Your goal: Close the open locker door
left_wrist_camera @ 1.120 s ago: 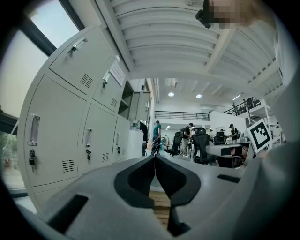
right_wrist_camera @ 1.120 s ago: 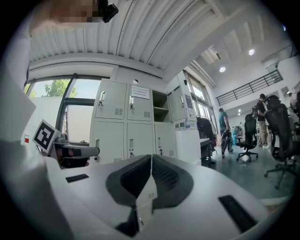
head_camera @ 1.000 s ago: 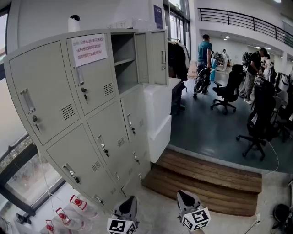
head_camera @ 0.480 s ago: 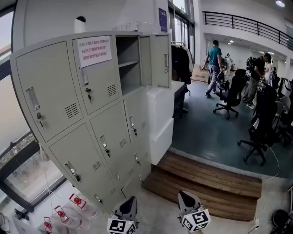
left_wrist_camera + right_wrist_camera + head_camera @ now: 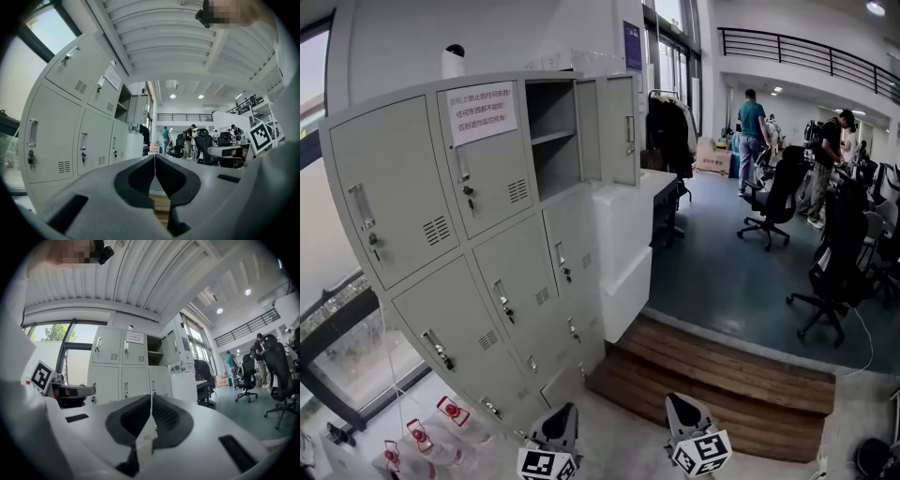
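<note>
I hold both grippers low, at the bottom edge of the head view, well apart from the lockers. The left gripper (image 5: pixel 563 418) has its jaws pressed together tip to tip, with nothing between them; I see this clearly in the left gripper view (image 5: pixel 154 158). The right gripper (image 5: pixel 680 409) is clenched in the same way and is also empty (image 5: pixel 151 397).

The grey locker cabinet (image 5: pixel 441 244) stands in front of me, to the left. It has three columns of doors. The open locker door (image 5: pixel 617 129) belongs to the top compartment of the right column. It is swung out to the right, almost square to the cabinet front, and its handle faces the room. The open compartment (image 5: pixel 553 141) shows one shelf inside. In the right gripper view the same door (image 5: pixel 169 347) stands out from the cabinet. All the other doors that I can see are shut.

A paper notice (image 5: pixel 483 112) is stuck on the top door of the middle column. A white box (image 5: pixel 623 234) stands just beside the cabinet on its right side. A wooden step (image 5: pixel 722 375) lies between me and the blue office floor. Black office chairs (image 5: pixel 773 192) stand farther back, with people near them.
</note>
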